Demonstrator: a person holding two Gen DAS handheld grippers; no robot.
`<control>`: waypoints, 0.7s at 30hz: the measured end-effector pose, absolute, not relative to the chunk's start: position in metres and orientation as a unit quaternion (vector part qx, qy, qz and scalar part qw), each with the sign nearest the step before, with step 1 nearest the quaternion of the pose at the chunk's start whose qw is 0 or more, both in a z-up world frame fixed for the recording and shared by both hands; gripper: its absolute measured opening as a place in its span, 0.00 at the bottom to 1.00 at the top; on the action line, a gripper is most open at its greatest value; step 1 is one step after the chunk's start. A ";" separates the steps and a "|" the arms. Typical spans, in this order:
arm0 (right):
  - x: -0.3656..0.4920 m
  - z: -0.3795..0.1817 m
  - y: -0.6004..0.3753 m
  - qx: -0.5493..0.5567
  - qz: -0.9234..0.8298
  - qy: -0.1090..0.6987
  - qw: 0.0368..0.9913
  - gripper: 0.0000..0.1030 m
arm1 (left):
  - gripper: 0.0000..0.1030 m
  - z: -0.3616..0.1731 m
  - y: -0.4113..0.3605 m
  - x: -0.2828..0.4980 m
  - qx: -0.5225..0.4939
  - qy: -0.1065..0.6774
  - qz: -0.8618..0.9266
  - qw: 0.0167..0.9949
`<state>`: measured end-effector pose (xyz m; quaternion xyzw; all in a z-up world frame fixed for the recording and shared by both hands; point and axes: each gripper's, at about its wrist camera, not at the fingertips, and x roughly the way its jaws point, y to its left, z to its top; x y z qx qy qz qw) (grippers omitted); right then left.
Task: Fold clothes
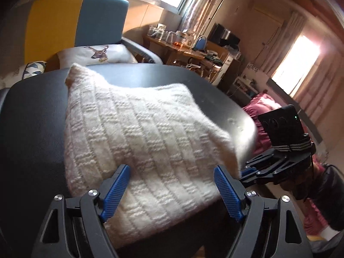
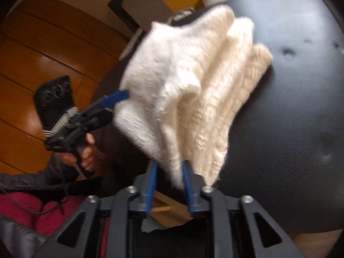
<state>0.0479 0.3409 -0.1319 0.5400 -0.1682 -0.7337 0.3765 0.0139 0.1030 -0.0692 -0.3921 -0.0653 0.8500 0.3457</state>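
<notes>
A cream cable-knit sweater [image 1: 146, 124] lies folded on a black leather seat [image 1: 34, 129]. My left gripper [image 1: 172, 178] is open, its blue pads wide apart at the sweater's near edge, with knit showing between them. My right gripper [image 2: 169, 178] is shut on a corner of the sweater [image 2: 193, 75], lifting that end into bunched folds above the seat [image 2: 290, 107]. In the left wrist view the right gripper [image 1: 245, 173] meets the sweater's right corner. In the right wrist view the left gripper [image 2: 117, 96] sits against the sweater's far edge, held by a hand [image 2: 86, 154].
Behind the seat are a blue and yellow sofa [image 1: 75, 19] and a deer-print cushion [image 1: 96, 52]. A cluttered wooden desk [image 1: 182, 45] stands further back, red bedding [image 1: 264, 107] to the right. Wooden floor [image 2: 43, 53] lies beside the seat.
</notes>
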 end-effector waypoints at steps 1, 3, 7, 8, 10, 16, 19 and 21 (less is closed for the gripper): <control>0.048 -0.122 0.349 0.522 -0.745 -0.175 0.377 0.27 | 0.78 -0.066 0.107 0.015 -0.387 -0.065 0.849 0.353; 0.041 -0.108 0.370 0.483 -0.772 -0.209 0.357 0.29 | 0.78 -0.061 0.116 0.018 -0.380 -0.060 0.847 0.368; 0.008 -0.110 0.388 0.448 -0.778 -0.303 0.320 0.42 | 0.78 -0.061 0.146 0.021 -0.379 -0.034 0.835 0.398; -0.005 -0.118 0.386 0.458 -0.768 -0.327 0.306 0.42 | 0.78 -0.062 0.153 0.023 -0.380 -0.028 0.831 0.405; -0.030 -0.135 0.383 0.473 -0.744 -0.373 0.289 0.43 | 0.78 -0.062 0.165 0.028 -0.377 -0.019 0.827 0.418; -0.078 -0.167 0.368 0.472 -0.710 -0.434 0.292 0.42 | 0.78 -0.067 0.191 0.035 -0.372 0.019 0.817 0.440; -0.088 -0.171 0.349 0.495 -0.717 -0.392 0.294 0.42 | 0.78 -0.076 0.196 0.034 -0.378 0.024 0.813 0.442; -0.090 -0.165 0.333 0.514 -0.737 -0.324 0.298 0.40 | 0.78 -0.082 0.198 0.033 -0.385 0.025 0.809 0.444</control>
